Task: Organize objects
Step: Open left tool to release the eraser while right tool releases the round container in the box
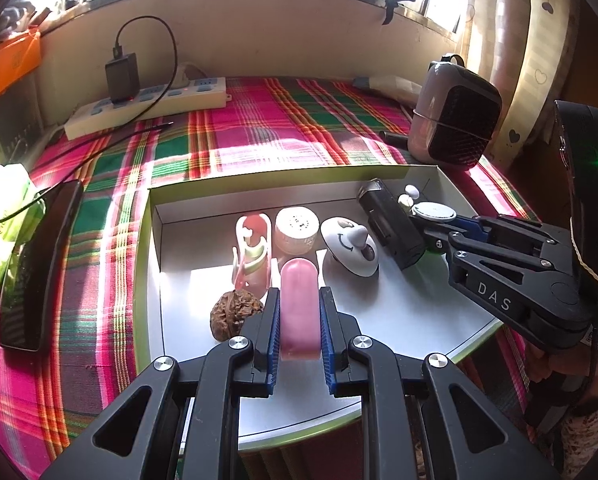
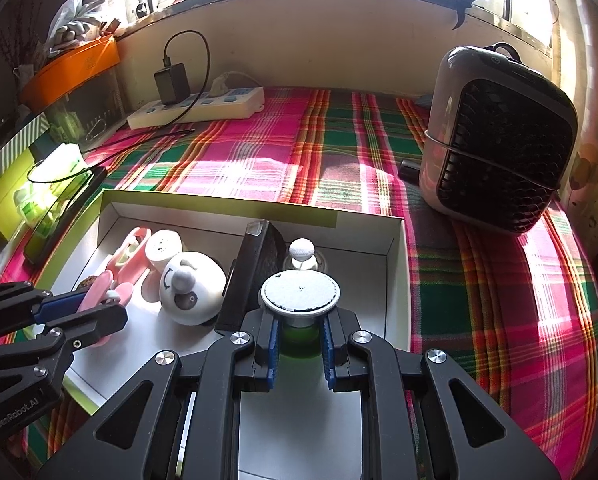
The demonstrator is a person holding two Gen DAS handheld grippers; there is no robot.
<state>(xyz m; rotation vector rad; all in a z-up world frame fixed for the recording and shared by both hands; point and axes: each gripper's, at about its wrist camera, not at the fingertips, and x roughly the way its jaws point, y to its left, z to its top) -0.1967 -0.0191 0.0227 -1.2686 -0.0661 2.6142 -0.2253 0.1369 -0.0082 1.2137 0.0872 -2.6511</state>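
Left gripper (image 1: 299,312), lower centre: fingers pinching a pink capsule-shaped piece (image 1: 300,308) over the white box (image 1: 155,240). Right gripper (image 2: 299,334), lower centre: fingers pinching a green bottle (image 2: 301,336) by its neck, under the white cap. Beyond: walnut (image 1: 235,316), smiley-faced white dome (image 1: 351,248), black case (image 1: 391,224). Advice: lower each into a bare patch, upright, before releasing.

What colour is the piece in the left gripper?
Translucent pink, clearest in the left wrist view.
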